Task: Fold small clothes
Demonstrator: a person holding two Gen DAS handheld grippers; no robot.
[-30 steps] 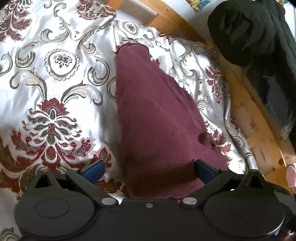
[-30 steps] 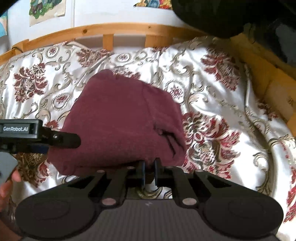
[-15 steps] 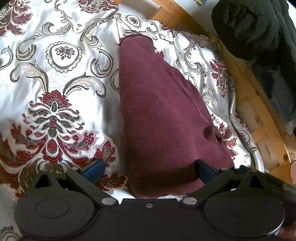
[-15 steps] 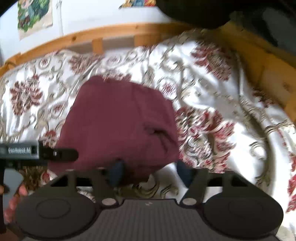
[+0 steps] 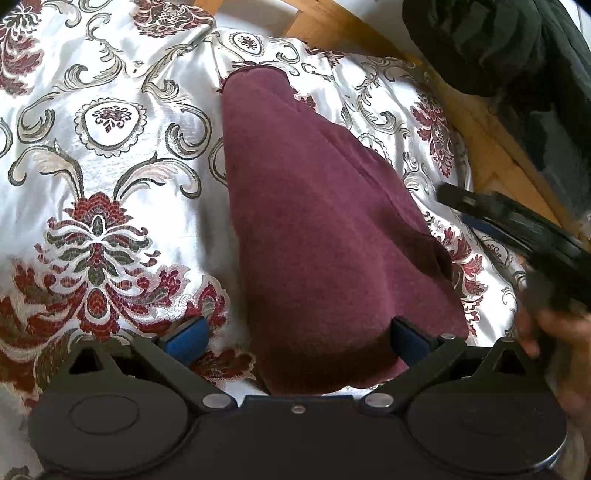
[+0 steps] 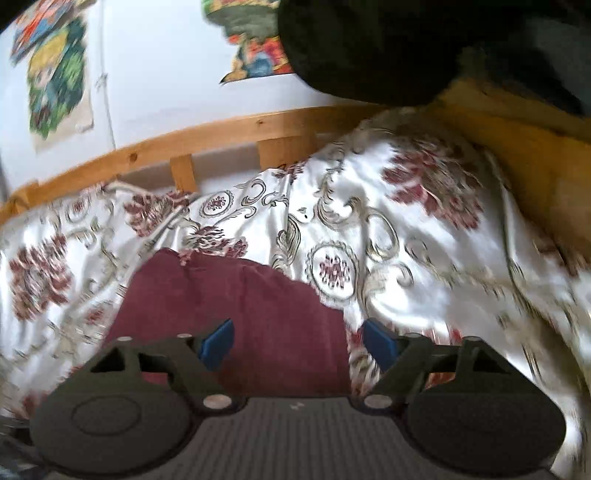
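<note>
Between the spread, empty jaws of the left gripper (image 5: 295, 341) lies the maroon garment's (image 5: 317, 229) near end, stretching straight ahead; the right gripper (image 6: 297, 345), jaws just opened and nothing clamped, stands beside it.

Maroon garment (image 5: 325, 236): small, fleecy, folded into thick tapered bundle, narrow end toward wooden bed rail (image 5: 332, 26), wide end nearest. Lies flat on floral bedspread (image 5: 110, 155), toward its right-hand edge. Small pucker on right side. Top surface smooth, edges rounded, nothing gripping it.
</note>
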